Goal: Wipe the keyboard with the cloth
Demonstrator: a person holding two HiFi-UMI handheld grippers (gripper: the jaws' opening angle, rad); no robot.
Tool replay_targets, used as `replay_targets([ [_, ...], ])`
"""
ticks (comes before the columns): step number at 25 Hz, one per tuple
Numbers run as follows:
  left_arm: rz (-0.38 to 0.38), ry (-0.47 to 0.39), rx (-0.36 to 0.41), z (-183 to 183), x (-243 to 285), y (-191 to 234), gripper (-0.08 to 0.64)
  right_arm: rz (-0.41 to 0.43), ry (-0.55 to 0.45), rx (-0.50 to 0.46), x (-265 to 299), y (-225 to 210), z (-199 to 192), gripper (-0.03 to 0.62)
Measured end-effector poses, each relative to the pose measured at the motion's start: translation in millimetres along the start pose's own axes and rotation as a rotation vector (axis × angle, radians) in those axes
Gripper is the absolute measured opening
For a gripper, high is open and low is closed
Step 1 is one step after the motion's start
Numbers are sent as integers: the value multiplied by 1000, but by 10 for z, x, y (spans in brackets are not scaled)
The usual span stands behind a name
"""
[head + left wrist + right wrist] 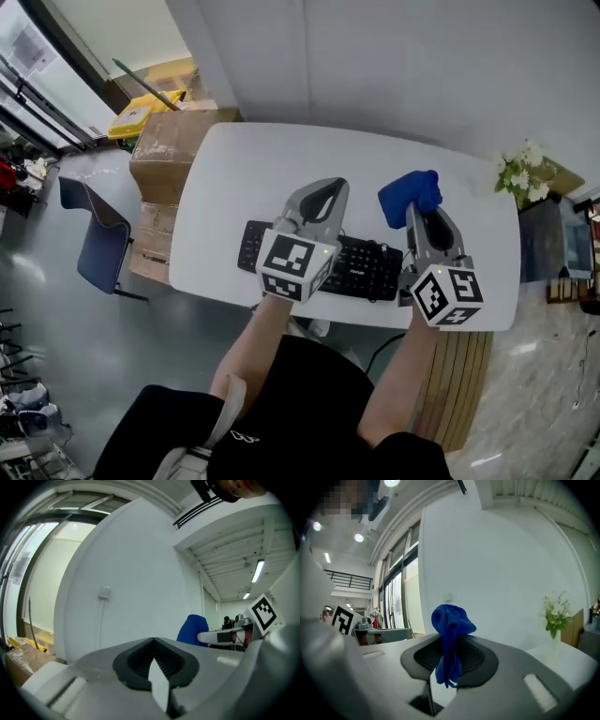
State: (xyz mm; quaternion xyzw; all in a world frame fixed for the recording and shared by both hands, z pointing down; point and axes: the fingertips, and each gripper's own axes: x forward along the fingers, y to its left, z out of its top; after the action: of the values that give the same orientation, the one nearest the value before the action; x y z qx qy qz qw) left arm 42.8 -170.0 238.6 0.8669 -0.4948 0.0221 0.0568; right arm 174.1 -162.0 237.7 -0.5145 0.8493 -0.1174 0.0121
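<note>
A black keyboard (pixel 367 269) lies near the front edge of the white table (pixel 234 159), partly hidden under both grippers. My right gripper (pixel 419 214) is shut on a bunched blue cloth (pixel 410 193), held above the keyboard's right end. In the right gripper view the cloth (pixel 450 630) hangs clamped between the jaws. My left gripper (pixel 322 195) is held over the keyboard's left half, its jaws pressed together with nothing between them. The left gripper view shows its own shut jaws, the cloth (pixel 191 629) and the right gripper (pixel 229 636) to the right.
A vase of white flowers (pixel 521 174) stands at the table's far right corner. Cardboard boxes (pixel 167 150) and a blue chair (pixel 96 234) stand left of the table. A white wall runs behind the table.
</note>
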Motion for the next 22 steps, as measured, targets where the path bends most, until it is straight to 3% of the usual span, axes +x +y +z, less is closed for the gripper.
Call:
replay_targets([
  [5, 95, -114, 25, 480, -202, 257, -2, 67, -112, -74, 229, 398, 430, 87],
  [10, 128, -166, 66, 765, -346, 346, -2, 105, -137, -138, 375, 749, 622, 83],
  [22, 131, -195, 76, 917, -430, 370, -2, 123, -131, -213, 416, 1006, 710, 83],
])
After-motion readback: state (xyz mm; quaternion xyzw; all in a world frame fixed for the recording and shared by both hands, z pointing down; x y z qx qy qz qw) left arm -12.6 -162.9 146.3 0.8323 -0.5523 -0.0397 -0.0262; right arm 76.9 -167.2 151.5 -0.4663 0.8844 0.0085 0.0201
